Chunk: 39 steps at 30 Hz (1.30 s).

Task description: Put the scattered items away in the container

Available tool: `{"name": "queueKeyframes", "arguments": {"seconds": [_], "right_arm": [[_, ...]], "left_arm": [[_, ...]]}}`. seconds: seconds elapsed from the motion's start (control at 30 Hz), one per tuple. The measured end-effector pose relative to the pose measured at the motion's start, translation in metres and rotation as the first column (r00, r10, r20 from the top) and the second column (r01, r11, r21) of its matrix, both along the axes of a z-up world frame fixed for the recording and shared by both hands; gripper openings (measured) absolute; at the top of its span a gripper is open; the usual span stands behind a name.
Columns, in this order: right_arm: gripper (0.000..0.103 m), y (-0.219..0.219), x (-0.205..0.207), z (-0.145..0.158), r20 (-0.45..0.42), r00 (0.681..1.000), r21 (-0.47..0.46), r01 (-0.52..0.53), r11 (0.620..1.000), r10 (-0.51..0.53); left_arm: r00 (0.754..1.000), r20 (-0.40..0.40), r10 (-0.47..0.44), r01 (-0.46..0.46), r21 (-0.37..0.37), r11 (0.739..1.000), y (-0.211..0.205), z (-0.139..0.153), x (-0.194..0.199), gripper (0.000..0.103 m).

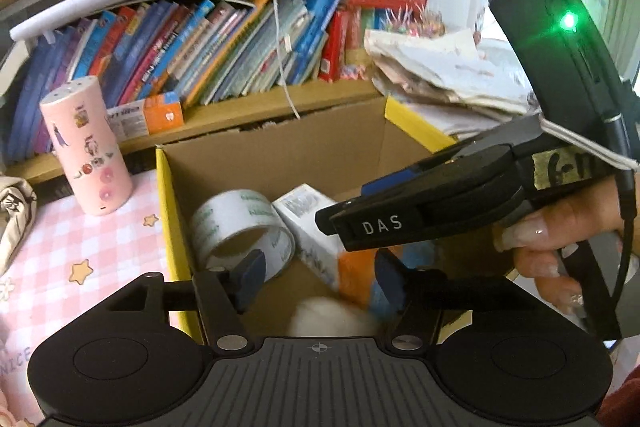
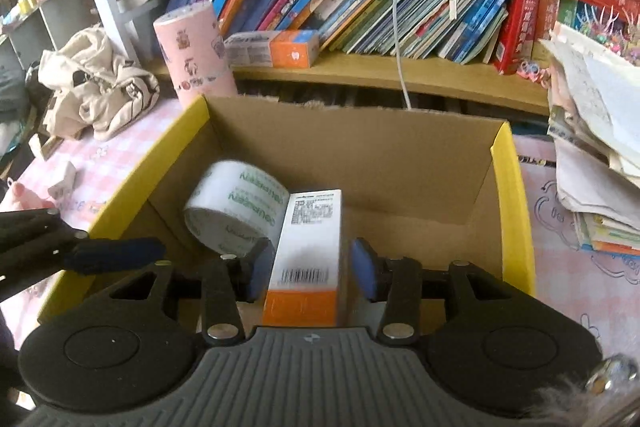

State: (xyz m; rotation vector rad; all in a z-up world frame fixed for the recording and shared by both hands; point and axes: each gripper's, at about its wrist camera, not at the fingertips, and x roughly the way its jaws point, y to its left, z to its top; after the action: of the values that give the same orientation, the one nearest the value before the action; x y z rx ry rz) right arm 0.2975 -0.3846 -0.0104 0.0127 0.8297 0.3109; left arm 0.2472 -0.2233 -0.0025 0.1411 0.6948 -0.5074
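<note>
I read both sets of jaws released above the cardboard box (image 2: 356,147). Inside it: tape roll (image 2: 236,207) and carton (image 2: 308,247). Outside it, left on the bench (image 2: 580,287): small packet (image 2: 63,181).

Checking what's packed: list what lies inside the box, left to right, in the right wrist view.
Left yellow box wall → tape roll → white and orange carton → bare cardboard floor → right yellow box wall.
</note>
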Motion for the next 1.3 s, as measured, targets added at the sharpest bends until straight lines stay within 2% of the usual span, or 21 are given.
{"name": "queueKeyframes", "arguments": {"seconds": [0.43, 0.57, 0.77, 1.3], "right_arm": [[0.055, -0.003, -0.024, 0.009, 0.034, 0.999, 0.005, 0.026, 1.0, -0.026], [0.065, -0.008, -0.04, 0.016, 0.078, 0.996, 0.019, 0.045, 0.999, -0.046], [0.073, -0.012, -0.067, 0.028, 0.147, 0.986, 0.007, 0.075, 0.997, -0.075], [0.079, 0.007, -0.13, 0.039, 0.215, 0.966, -0.018, 0.152, 0.988, -0.145]], "left_arm": [[0.999, 0.037, 0.037, -0.036, -0.022, 0.999, 0.008, 0.012, -0.022, 0.064], [0.997, 0.064, 0.046, -0.044, -0.027, 0.999, 0.01, 0.016, -0.033, 0.069], [0.992, 0.101, 0.07, -0.065, -0.054, 0.996, 0.018, 0.022, -0.05, 0.074], [0.984, 0.136, 0.113, -0.098, -0.113, 0.989, 0.056, 0.028, -0.093, 0.079]]}}
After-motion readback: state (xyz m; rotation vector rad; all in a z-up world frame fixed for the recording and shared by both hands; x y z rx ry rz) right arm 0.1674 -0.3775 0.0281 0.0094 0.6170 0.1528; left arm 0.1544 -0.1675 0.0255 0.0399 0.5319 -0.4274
